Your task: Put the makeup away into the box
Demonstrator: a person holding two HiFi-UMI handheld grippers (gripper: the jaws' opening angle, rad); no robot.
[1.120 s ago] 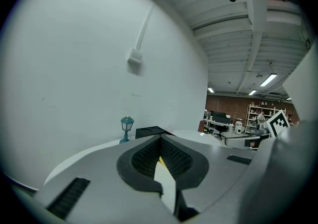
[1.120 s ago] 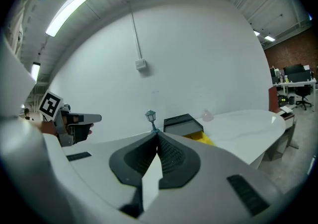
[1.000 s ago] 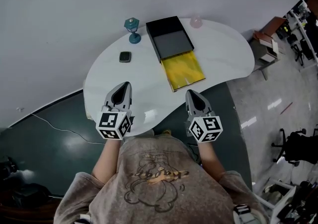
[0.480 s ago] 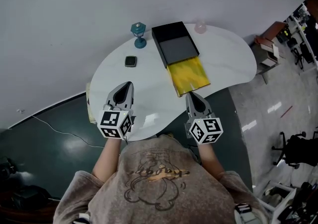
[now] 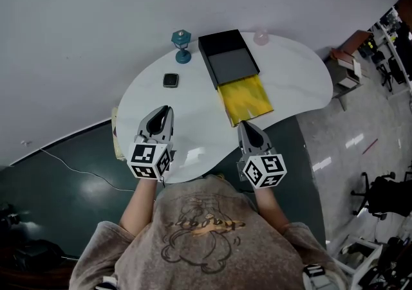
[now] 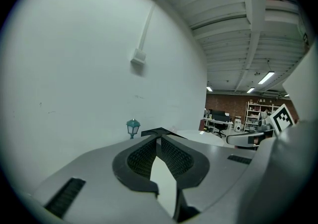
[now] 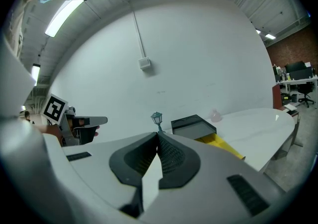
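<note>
A black box point(image 5: 226, 57) lies open on the white table point(image 5: 290, 83), with a yellow tray point(image 5: 244, 101) pulled out of its near end. A small dark compact point(image 5: 170, 80) rests left of the box, and a small pink item point(image 5: 261, 38) sits at the box's far right corner. My left gripper point(image 5: 162, 114) hovers over the table's near left part, shut and empty. Over the near edge, just short of the yellow tray, my right gripper point(image 5: 244, 126) is also shut with nothing in it. The right gripper view shows the box point(image 7: 194, 124), the tray point(image 7: 218, 143) and the left gripper point(image 7: 82, 121).
A teal lantern ornament point(image 5: 182, 46) stands at the table's far edge, left of the box; it shows as the lantern point(image 6: 132, 127) in the left gripper view. A white wall runs behind the table. Chairs and shelving stand on the floor at the right.
The table and box sit slightly further right and lower in the head view. Both grippers have drifted a little over the near edge and stay shut.
</note>
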